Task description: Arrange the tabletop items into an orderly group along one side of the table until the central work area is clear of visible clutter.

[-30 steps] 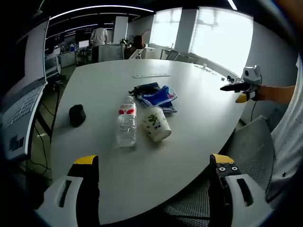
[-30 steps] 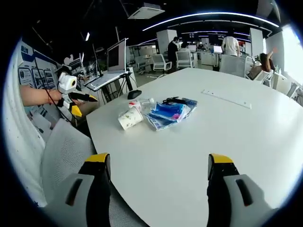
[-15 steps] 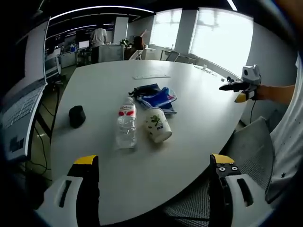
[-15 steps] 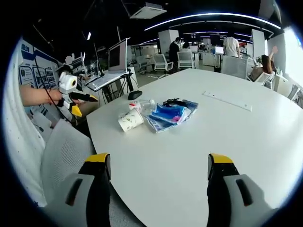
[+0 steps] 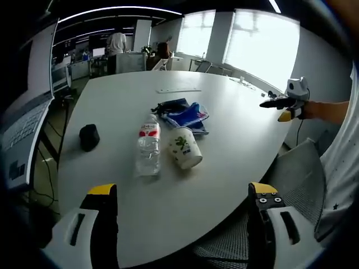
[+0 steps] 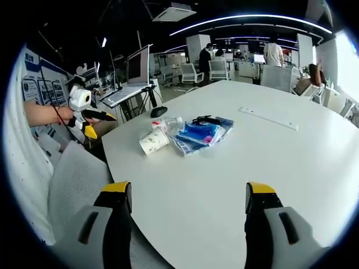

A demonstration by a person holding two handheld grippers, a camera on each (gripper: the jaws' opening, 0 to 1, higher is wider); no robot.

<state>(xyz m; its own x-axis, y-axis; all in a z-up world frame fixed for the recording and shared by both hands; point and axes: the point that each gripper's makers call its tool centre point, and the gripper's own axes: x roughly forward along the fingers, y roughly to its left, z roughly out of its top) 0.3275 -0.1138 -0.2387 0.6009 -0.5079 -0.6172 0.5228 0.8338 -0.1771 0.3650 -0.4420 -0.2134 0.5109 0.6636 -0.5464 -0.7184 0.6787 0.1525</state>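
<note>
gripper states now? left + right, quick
Left gripper: open, jaws wide apart, holding nothing, short of the table.
Right gripper: open, jaws wide apart, holding nothing.

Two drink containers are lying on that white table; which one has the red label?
The clear plastic water bottle, with a red-and-white label near its neck. The other, right beside it, is a white paper cup printed with a green pattern and tipped on its side.
</note>
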